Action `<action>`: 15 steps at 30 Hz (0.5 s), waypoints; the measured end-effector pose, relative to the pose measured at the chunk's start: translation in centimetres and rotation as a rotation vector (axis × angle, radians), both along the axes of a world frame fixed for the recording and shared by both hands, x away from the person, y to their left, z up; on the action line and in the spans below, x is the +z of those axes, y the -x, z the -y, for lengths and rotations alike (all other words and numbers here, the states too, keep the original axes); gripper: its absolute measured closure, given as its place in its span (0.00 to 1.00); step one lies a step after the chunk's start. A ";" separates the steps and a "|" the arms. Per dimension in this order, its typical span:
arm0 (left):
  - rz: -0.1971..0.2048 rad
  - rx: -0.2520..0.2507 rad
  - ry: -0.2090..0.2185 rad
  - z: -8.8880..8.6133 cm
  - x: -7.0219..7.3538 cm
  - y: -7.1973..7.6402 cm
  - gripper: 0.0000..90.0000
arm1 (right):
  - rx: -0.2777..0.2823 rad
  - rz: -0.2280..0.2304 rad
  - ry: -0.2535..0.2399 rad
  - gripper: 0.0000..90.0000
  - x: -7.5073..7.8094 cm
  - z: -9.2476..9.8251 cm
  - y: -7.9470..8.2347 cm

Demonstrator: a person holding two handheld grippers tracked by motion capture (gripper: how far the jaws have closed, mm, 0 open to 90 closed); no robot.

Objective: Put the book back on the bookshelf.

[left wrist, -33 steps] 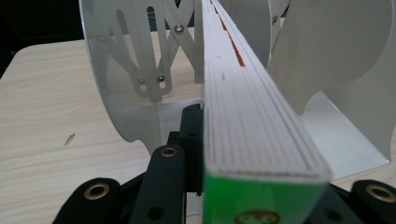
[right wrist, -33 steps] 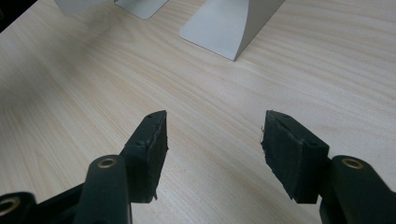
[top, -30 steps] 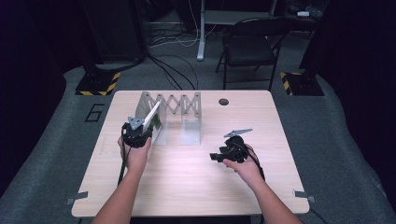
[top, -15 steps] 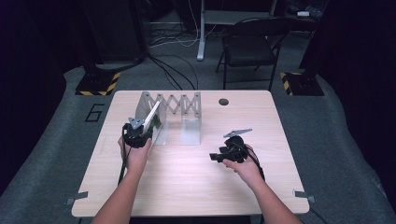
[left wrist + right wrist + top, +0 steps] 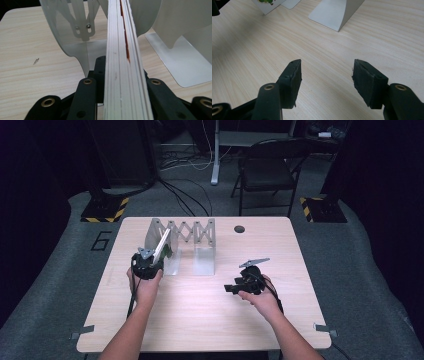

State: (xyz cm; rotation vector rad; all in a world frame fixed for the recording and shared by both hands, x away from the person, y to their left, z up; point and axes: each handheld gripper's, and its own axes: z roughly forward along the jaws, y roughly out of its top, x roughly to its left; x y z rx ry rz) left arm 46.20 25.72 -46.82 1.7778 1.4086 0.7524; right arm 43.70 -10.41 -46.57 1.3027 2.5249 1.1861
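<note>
Gripping book (image 5: pixel 162 246) upright in left gripper (image 5: pixel 148 261) | right gripper (image 5: pixel 235 287) level, jaws apart

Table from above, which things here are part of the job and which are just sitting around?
Part of the job:
- thin book, clamped in the left gripper
- expandable metal book rack

Just there:
- right gripper, fingers apart over bare wood
- table
- black folding chair
- floor cables

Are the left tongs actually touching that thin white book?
Touching. In the left gripper view, both black jaws of the left tongs press against the white book.
</note>
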 end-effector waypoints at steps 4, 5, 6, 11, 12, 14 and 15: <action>0.006 0.004 -0.010 0.1 0.0 0.0 0.78 | 0.000 0.000 0.001 0.44 0.0 0.0 0.0; 0.006 0.007 -0.011 0.0 0.1 0.1 0.77 | 0.000 0.000 0.000 0.45 0.0 0.0 0.0; 0.014 0.013 -0.015 0.0 0.1 0.1 0.76 | 0.001 -0.001 0.001 0.44 0.0 0.0 0.0; 0.017 0.017 -0.015 -0.1 0.2 0.1 0.74 | 0.006 0.011 0.005 0.44 -0.1 0.1 -0.1; 0.017 0.018 -0.017 0.0 0.2 0.1 0.74 | 0.004 0.006 0.005 0.44 -0.1 0.1 -0.1; 0.018 0.015 -0.022 0.0 0.3 0.2 0.73 | -0.001 0.000 0.003 0.44 0.0 0.1 0.0; 0.018 0.014 -0.026 0.1 0.4 0.3 0.72 | -0.003 0.000 0.001 0.44 -0.1 0.0 -0.1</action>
